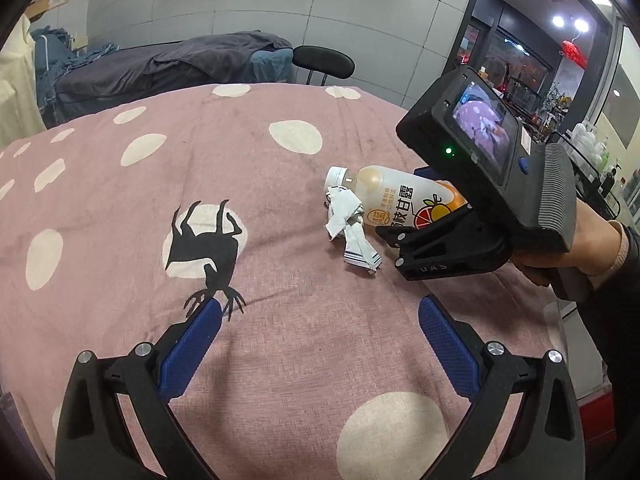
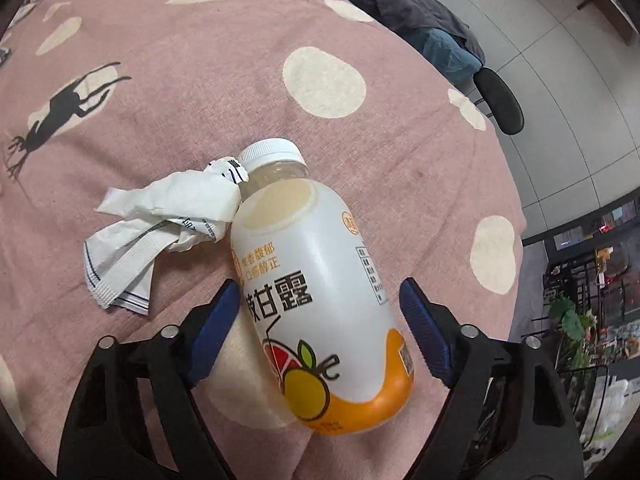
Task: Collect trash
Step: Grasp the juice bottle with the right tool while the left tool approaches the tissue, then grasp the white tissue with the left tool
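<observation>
The right gripper [image 2: 318, 300] straddles a bottle [image 2: 320, 280] lying on the spotted pink cloth [image 2: 180, 80], jaws released (pads not pressing). A crumpled wrapper [image 2: 160, 232] touches its neck. The left gripper [image 1: 320, 320] hovers nearby, jaws released and empty.

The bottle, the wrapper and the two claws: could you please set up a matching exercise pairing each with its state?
Things:
1. bottle
2. crumpled wrapper
3. left claw
4. right claw

States:
A. open over bare pink cloth
B. lying on its side, cap on
C. open around the bottle's body
D. resting against the bottle's neck

Pairs: 1-B, 2-D, 3-A, 4-C
</observation>
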